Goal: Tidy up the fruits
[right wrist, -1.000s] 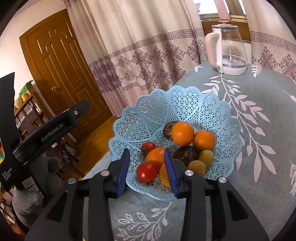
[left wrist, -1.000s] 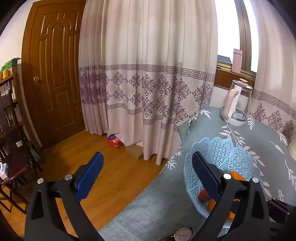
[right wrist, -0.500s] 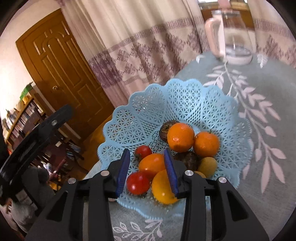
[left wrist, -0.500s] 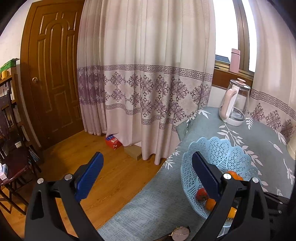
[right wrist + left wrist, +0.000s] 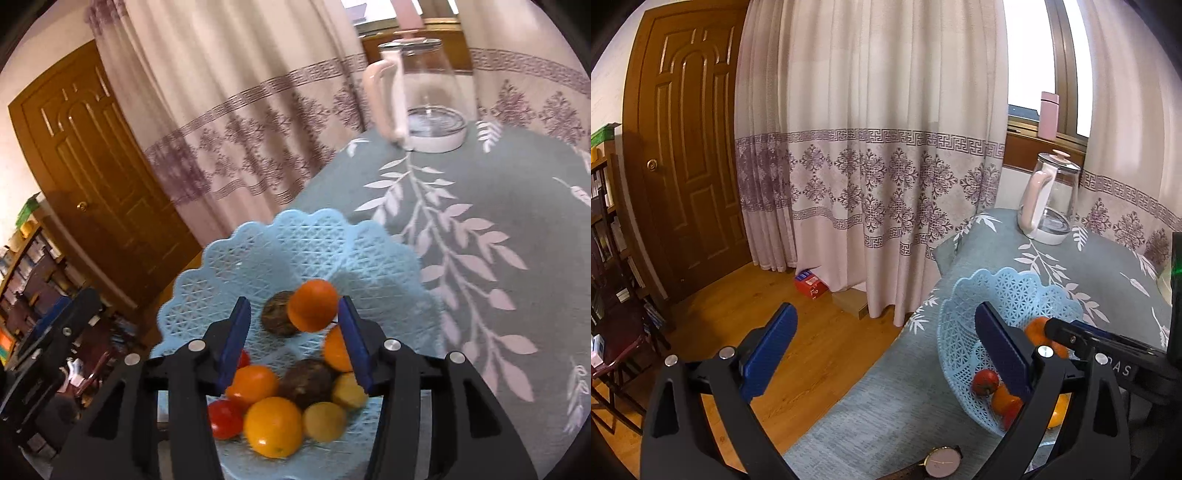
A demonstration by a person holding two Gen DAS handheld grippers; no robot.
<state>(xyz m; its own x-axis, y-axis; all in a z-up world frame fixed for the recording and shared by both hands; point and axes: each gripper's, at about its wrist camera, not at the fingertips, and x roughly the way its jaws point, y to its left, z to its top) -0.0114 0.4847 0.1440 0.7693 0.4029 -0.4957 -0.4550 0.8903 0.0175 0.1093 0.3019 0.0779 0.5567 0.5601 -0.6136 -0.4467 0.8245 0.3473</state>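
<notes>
A light blue lattice fruit basket (image 5: 280,251) (image 5: 1015,295) sits near the table's left edge and holds several fruits. An orange (image 5: 313,304) lies on top, beside a dark brown fruit (image 5: 277,314). Red tomatoes (image 5: 224,419) (image 5: 985,382), a yellow-orange fruit (image 5: 273,426) and small yellow fruits (image 5: 324,421) lie nearer me. My right gripper (image 5: 293,339) hangs open over the basket, fingers on either side of the fruit pile, gripping nothing. My left gripper (image 5: 882,350) is wide open beside the basket, over the table's edge and floor, and is empty.
A glass kettle with a pink handle (image 5: 421,92) (image 5: 1049,203) stands at the table's far end by the curtain. A wristwatch (image 5: 940,461) lies on the grey leaf-patterned cloth (image 5: 498,221) near the front. Left are a wooden door (image 5: 687,147), bookshelf and chair.
My right gripper has moved forward over the basket and its fingers have spread wider apart around the fruits. The left gripper has shifted slightly back and left, staying open.
</notes>
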